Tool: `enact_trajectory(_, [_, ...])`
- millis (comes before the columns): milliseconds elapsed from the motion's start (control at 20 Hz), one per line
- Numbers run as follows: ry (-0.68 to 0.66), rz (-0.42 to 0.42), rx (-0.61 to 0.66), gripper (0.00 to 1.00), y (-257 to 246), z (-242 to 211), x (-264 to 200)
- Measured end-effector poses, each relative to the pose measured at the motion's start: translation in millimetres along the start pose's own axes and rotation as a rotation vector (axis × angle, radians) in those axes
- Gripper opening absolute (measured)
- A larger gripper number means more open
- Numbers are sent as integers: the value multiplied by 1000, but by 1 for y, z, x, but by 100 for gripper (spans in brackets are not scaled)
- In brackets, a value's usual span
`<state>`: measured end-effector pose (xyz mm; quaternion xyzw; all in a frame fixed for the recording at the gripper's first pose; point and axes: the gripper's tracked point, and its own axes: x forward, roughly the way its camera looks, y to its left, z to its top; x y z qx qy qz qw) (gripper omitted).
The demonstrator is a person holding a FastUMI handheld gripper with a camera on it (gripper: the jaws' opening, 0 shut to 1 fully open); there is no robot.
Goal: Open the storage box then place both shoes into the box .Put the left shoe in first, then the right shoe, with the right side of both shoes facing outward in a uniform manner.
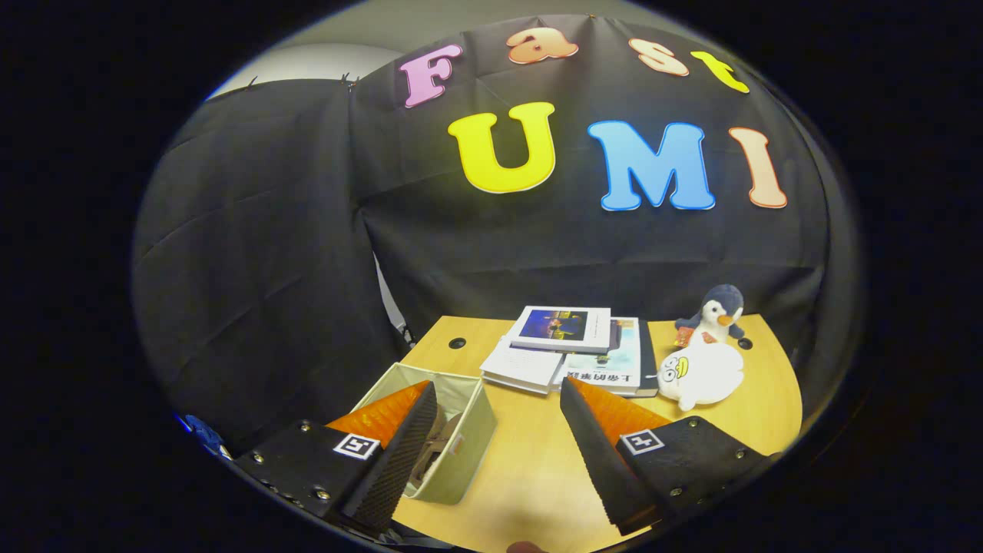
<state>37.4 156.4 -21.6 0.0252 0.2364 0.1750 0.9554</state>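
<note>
— Your claw?
— My claw (498, 399) is spread wide, holding nothing, above the table (530, 468).
— The box?
— The box (468, 453) sits open under my left finger, a shoe (438, 449) inside. Books (572, 349) and plush toys (706, 353) lie beyond.

We're in a staged recording booth: black cloth wall (269, 253) draped behind a light wooden desk (530, 453) with cable holes, a stack of paperback books (572, 349), two plush toys (710, 349), a beige fabric storage box (461, 453).
</note>
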Motion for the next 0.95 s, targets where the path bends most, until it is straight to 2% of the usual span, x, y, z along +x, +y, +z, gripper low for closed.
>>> enact_trajectory(300, [-131, -91, -44, 98, -57, 17, -43])
enact_trajectory(500, [-198, -139, -28, 98, -83, 25, -64])
enact_trajectory(950, [-236, -183, 50, 98, -120, 24, -73])
